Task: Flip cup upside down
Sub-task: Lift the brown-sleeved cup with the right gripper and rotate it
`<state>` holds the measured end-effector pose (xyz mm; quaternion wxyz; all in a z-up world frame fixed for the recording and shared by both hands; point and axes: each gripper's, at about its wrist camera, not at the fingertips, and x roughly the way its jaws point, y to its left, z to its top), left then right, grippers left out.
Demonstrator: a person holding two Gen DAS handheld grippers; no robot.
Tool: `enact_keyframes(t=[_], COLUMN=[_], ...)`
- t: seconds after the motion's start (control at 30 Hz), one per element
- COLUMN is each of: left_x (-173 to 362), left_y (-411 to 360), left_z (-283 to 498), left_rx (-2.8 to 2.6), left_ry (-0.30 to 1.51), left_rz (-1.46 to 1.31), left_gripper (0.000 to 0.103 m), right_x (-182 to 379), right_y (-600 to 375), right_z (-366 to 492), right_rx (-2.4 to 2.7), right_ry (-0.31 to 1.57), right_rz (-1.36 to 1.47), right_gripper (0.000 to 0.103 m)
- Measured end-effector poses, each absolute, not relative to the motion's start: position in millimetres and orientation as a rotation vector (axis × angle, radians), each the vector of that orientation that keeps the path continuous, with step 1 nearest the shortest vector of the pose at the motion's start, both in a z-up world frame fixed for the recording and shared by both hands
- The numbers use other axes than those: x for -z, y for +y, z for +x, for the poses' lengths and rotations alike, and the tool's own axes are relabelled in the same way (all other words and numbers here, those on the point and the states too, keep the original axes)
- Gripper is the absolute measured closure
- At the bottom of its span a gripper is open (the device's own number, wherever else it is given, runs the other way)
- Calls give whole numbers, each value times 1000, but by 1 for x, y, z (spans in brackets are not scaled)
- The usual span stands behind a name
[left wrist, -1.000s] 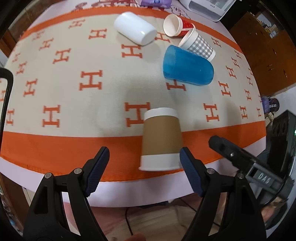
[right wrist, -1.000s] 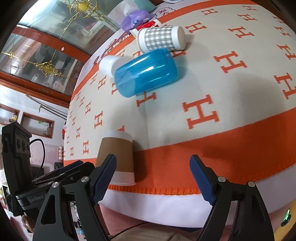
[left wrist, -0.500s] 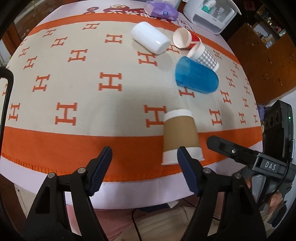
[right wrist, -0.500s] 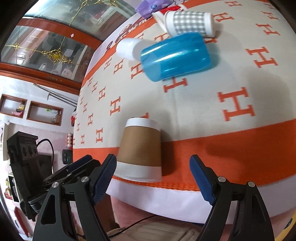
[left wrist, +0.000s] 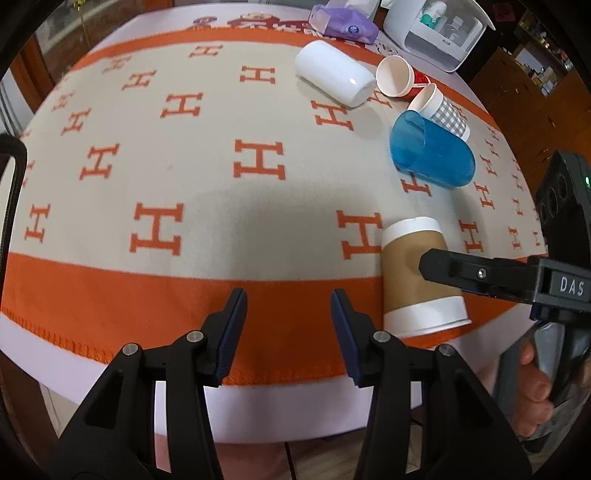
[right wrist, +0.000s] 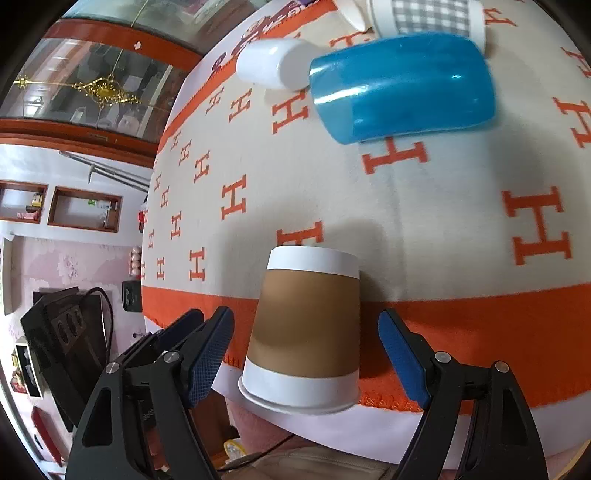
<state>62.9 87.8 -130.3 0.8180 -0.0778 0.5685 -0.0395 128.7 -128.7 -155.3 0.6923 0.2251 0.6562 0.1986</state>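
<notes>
A brown paper cup [right wrist: 308,328] with white bands lies on its side at the table's front edge, its wide rim toward me; it also shows in the left wrist view [left wrist: 419,273]. My right gripper [right wrist: 306,360] is open, its blue-padded fingers on either side of the cup without touching it. My left gripper [left wrist: 288,325] is open and empty over the orange border, to the left of the cup. The right gripper's finger [left wrist: 476,275] crosses in front of the cup in the left wrist view.
A blue plastic cup [left wrist: 430,153], a white cup [left wrist: 332,74], a red cup [left wrist: 397,78] and a checked paper cup [left wrist: 441,110] lie on their sides further back. A purple pack [left wrist: 343,22] and a white box [left wrist: 436,33] sit at the far edge of the H-pattern cloth [left wrist: 184,155].
My right gripper has moved left and closer, so the brown cup now lies between its fingers. My left gripper has drawn away to the left of the cup.
</notes>
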Motion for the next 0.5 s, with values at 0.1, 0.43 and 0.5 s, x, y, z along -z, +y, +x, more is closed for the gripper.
enact_keyframes(t=[0.1,0.43,0.5], left_x=[133,142,141], left_y=[85,74,71], left_z=[62,61,61], left_rx=[77,122,116], left_ry=[1190,1132,1115], left_rz=[-130,-144,-129], left_gripper=[59,59,59], right_x=[160,162,153], right_y=[-123,-113,-114], right_z=[131,129,130], right_rx=[-440,-482,-481], right_ry=[1480,1477,1430], right_rz=[496,460,439], right_gripper=[24,38,38])
